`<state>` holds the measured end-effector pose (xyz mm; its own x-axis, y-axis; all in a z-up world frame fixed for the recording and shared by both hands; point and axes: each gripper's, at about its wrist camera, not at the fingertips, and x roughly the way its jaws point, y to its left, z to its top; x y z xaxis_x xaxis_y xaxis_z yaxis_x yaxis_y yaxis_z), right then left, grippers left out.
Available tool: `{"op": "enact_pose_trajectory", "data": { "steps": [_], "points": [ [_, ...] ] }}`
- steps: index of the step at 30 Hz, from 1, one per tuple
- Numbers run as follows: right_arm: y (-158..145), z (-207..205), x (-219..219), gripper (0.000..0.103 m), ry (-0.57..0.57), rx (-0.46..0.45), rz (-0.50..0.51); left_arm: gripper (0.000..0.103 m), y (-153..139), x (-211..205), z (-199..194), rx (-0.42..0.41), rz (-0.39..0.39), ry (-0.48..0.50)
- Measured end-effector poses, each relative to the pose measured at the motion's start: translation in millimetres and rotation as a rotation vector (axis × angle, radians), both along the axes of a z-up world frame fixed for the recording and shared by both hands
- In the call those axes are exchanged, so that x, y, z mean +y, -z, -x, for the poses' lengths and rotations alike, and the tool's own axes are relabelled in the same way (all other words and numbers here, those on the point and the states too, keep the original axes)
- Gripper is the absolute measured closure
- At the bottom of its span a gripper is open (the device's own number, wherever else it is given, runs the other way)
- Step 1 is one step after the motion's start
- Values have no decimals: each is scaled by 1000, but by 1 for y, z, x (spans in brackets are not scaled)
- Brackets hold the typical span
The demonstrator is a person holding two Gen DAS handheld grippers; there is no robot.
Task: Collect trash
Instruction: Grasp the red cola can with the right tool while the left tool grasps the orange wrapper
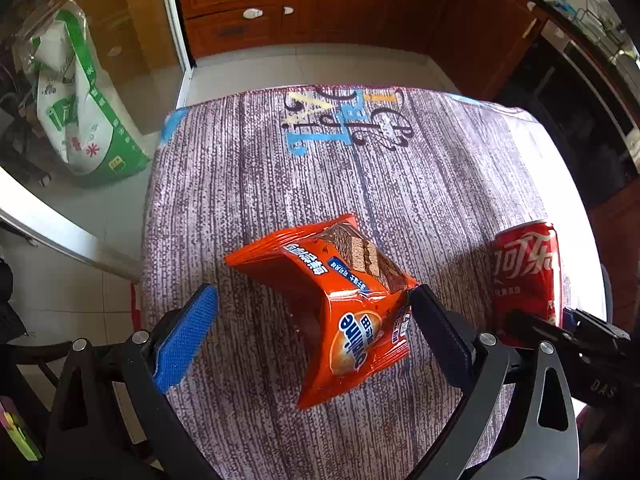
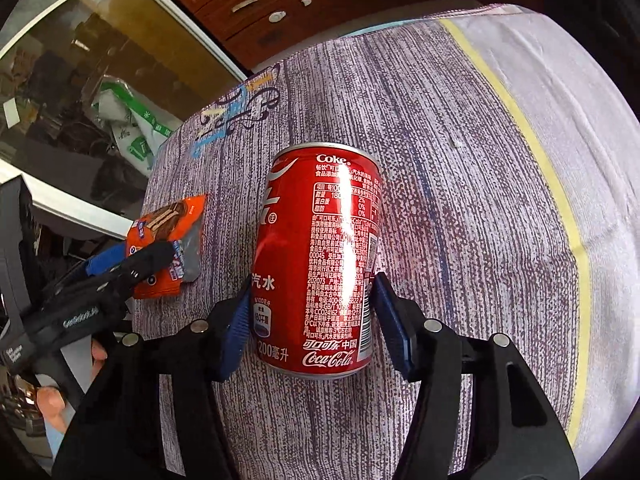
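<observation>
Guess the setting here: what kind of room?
Probably a home kitchen: reddish-brown wooden cabinets with metal drawer handles, a built-in black oven, and a pale tiled floor beyond the cloth-covered table.

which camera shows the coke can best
The right wrist view: the coke can fills the middle, whole, label readable, between the right gripper's fingers. The left wrist view catches only part of the can at its right edge, its lower part hidden behind the right gripper.
</observation>
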<state>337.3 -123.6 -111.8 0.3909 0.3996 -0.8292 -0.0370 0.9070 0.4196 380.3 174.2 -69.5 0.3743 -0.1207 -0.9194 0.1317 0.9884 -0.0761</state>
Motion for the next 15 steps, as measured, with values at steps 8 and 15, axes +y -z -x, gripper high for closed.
{"op": "enact_pose_trajectory", "data": {
  "steps": [8,15],
  "points": [
    [0,10,-12,48,-41,-2,-5,59,10,-13,5,-10,22,18],
    [-2,24,-30,48,-44,3,-41,87,-5,-29,35,-51,3,52]
  ]
}}
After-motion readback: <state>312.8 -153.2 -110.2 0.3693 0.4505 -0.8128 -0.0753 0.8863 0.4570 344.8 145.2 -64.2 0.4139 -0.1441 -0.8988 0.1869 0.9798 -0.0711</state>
